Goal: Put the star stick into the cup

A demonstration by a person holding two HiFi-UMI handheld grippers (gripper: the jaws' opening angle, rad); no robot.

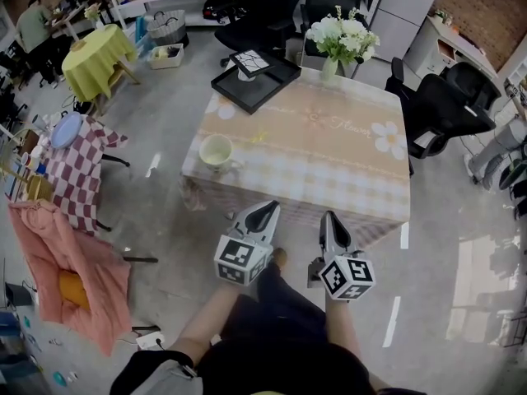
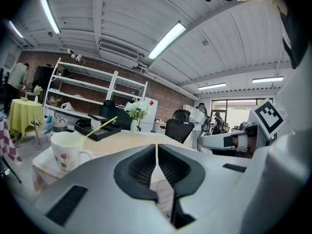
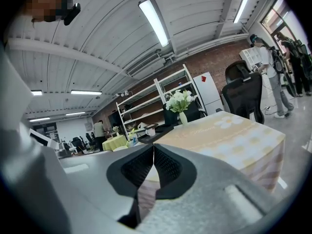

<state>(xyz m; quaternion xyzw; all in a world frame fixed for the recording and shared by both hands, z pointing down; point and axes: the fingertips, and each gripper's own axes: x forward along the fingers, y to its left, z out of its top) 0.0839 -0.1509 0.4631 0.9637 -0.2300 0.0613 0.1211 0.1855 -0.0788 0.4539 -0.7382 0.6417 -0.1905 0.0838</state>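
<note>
One star stick (image 2: 100,127) appears to lean in the cup (image 2: 66,151), ahead and to the left of your left claw (image 2: 157,152), well apart from it. Judged light, thin and fairly stiff; pinch it mid-shaft if reseating. The cup shows nothing else inside. Left claw and right claw (image 3: 154,155) are both closed, empty.

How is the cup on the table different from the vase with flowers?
The cup is wide and low with a handle; the vase is slim. The cup stands near the table's near left corner; the vase stands at its far edge. The vase holds white flowers; the cup holds none. Both stand upright on the table.
</note>
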